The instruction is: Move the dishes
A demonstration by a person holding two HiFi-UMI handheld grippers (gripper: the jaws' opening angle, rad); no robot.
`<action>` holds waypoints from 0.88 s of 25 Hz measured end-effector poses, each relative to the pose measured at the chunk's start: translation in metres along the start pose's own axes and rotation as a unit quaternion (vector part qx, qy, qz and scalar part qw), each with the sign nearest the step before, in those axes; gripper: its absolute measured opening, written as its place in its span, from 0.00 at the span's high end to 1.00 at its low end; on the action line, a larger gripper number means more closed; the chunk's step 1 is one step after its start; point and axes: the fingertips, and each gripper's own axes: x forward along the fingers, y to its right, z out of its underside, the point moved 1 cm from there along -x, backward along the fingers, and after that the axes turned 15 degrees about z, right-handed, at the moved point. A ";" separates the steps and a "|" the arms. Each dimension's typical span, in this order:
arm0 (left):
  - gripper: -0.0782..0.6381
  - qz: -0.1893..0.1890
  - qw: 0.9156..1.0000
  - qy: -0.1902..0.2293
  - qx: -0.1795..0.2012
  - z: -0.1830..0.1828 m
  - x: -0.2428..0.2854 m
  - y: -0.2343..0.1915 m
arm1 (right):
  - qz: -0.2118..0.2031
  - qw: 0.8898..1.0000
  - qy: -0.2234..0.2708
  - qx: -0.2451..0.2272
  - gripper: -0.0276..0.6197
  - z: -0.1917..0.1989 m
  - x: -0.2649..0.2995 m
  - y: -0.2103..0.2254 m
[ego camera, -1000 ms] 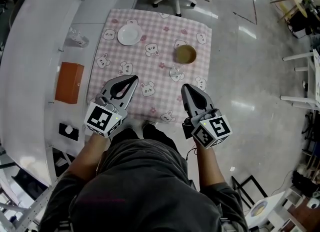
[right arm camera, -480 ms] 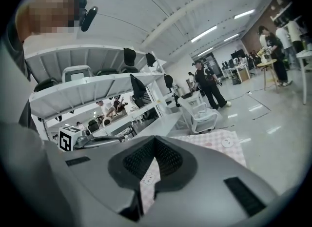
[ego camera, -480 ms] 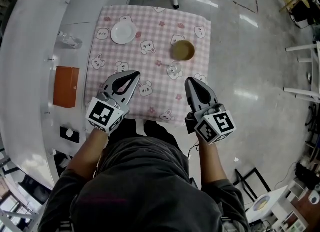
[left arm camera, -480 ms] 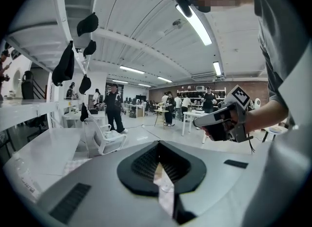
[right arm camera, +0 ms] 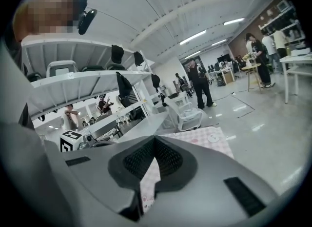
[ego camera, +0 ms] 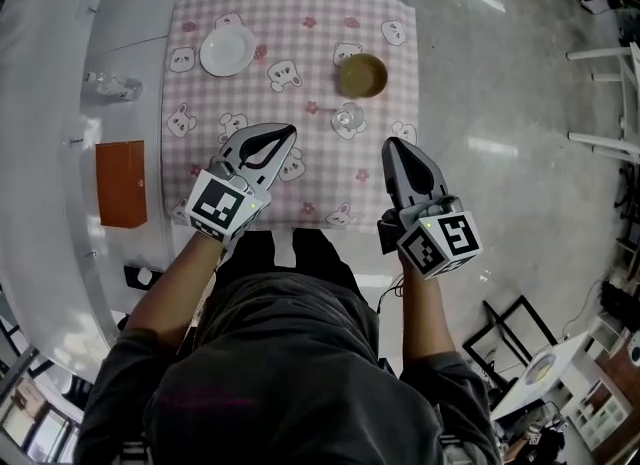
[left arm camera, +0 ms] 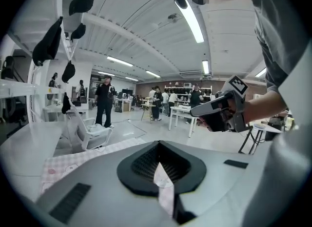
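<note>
A: Grippers?
B: Left gripper [ego camera: 288,133], right gripper [ego camera: 393,143] — jaws closed on both, nothing held, above the tablecloth's [ego camera: 300,53] near half.
A: Dishes?
B: Plate [ego camera: 227,50] far left, bowl [ego camera: 362,75] far right — both well apart from the grippers.

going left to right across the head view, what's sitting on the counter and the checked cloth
orange box → white plate → brown bowl
</note>
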 end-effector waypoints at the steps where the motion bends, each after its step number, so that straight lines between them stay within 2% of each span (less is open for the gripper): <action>1: 0.89 0.008 1.000 -0.003 0.000 0.003 0.004 -0.004 | 0.008 1.000 -0.001 0.002 0.95 0.001 0.001 0.001; 7: 0.89 0.045 0.999 -0.023 0.007 0.019 0.026 -0.018 | 0.046 0.999 -0.013 0.013 0.95 0.020 0.006 0.012; 14: 0.88 0.074 0.996 -0.045 0.017 0.035 0.050 -0.018 | 0.067 0.997 -0.015 0.027 0.95 0.029 -0.001 0.027; 22: 0.83 0.108 0.990 -0.083 0.019 0.078 0.081 -0.029 | 0.092 0.994 -0.039 0.042 0.95 0.052 0.007 0.045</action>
